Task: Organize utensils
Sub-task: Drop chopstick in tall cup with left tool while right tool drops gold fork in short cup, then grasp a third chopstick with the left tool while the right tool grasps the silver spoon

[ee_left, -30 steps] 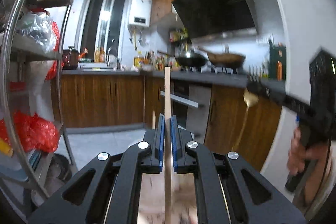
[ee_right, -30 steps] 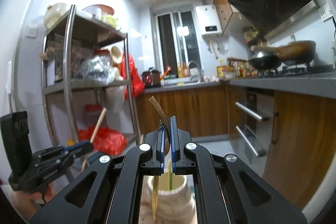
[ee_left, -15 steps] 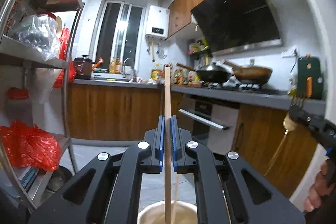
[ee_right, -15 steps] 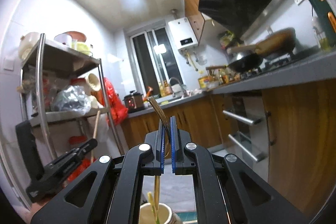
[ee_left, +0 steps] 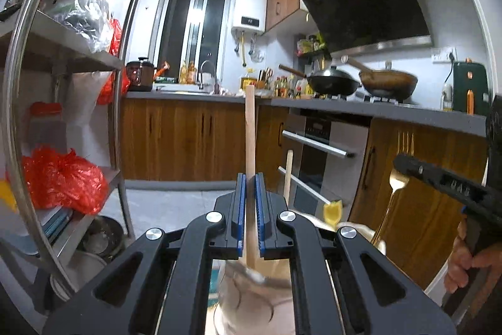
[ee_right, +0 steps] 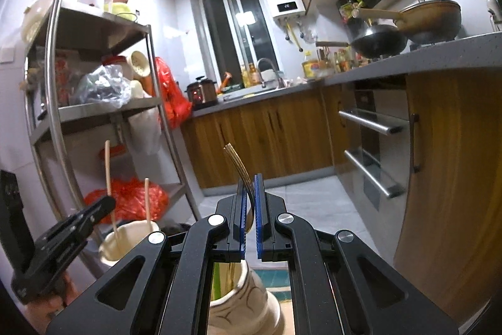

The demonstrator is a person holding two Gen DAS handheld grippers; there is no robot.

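Both tongs have come down toward the pale pots. Left tongs (ee_left: 250, 209) stay clenched on a wooden stick (ee_left: 250, 127), its low end inside one pot (ee_right: 125, 240). Right tongs (ee_right: 250, 209) stay clenched on a gold fork (ee_right: 241, 175) above the other pot (ee_right: 244, 297).

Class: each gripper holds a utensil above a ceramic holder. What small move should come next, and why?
Probably lower both a little further, then release. The left gripper clamps a wooden stick over the pale jar; the right gripper clamps a gold fork whose handle already points into the patterned jar.
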